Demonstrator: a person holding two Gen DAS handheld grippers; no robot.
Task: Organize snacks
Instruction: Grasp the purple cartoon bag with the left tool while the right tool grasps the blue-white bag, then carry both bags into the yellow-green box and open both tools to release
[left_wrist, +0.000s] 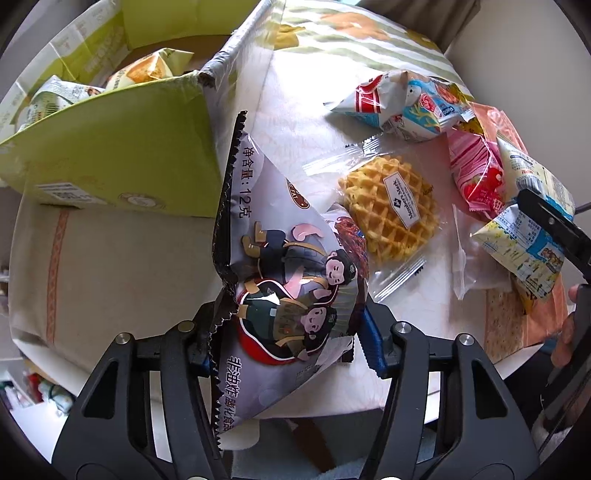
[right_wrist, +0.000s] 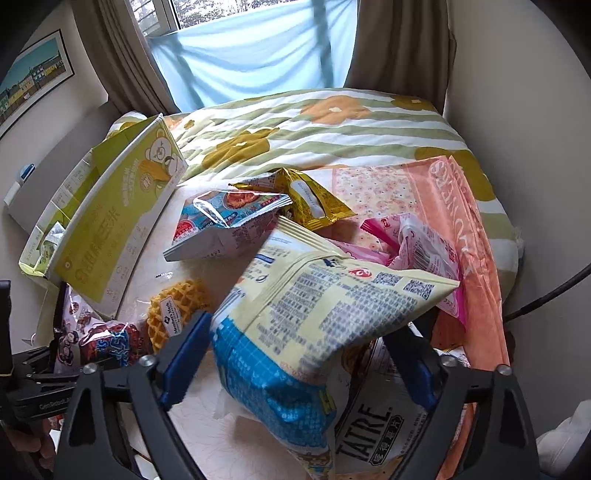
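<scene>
My left gripper is shut on a grey snack bag with cartoon figures, which stands upright between the blue pads; the same bag shows at lower left in the right wrist view. A puffy yellow-and-blue snack bag sits tilted between the pads of my right gripper, which is shut on it. From the left wrist view that bag appears at the right edge with a black finger on it. An open green cardboard box holding some packets stands to the left.
On the table lie a wrapped waffle, a red-and-blue bag, a gold packet, pink packets and a white packet marked TATRE. An orange patterned cloth and a striped quilt lie behind.
</scene>
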